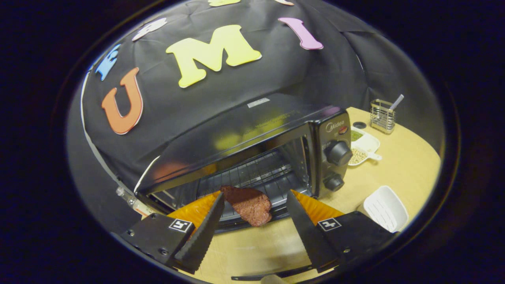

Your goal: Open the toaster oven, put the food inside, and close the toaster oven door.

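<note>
Jaws spread (gripper (pixel 254 201)), steak (pixel 248 204) between them, at open toaster oven (pixel 276 150).

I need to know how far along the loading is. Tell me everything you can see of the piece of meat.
The piece of meat is a flat, reddish-brown slab with a rough, grainy surface and an uneven outline. It sits tilted at the mouth of the open toaster oven, one end over the wire rack, the other hanging past the front edge. It lies between the spread fingers of the tool, one corner at one fingertip; the other finger is clear of it.
</note>
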A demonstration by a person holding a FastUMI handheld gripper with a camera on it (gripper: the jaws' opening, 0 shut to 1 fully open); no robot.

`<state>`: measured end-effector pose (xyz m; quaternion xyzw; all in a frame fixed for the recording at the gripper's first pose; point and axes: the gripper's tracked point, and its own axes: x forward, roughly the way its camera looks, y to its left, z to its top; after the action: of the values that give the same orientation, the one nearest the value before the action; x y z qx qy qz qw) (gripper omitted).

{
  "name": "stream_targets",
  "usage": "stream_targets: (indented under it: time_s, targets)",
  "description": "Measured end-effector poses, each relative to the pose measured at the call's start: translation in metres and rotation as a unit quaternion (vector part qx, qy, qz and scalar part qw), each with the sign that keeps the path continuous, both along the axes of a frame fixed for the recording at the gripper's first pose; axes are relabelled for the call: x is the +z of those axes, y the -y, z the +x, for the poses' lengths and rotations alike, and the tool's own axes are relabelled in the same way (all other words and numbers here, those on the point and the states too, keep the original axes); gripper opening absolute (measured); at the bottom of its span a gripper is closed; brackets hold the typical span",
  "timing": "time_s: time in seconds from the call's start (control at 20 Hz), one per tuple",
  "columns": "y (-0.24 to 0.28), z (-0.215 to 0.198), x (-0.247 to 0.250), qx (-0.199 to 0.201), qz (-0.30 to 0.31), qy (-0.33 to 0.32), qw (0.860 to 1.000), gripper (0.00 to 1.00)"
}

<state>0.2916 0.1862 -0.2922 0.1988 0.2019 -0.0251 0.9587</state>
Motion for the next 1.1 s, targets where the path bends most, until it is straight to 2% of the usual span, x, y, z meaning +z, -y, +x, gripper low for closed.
stream_targets:
  time_s: [0.3, 0.55, 0.8, 1.1]
  targets:
    - [0.016, -0.053, 0.035, 0.036, -0.081, 0.021, 0.996, 1.0]
    - [0.038, -0.109, 0.042, 0.048, -0.107, 0.027, 0.993, 1.0]
    - [0.051, -0.159, 0.008, 0.065, -0.143, 0.01, 0.987, 1.0]
    - [0.037, -0.193, -0.052, 0.086, -0.162, -0.029, 0.983, 1.0]
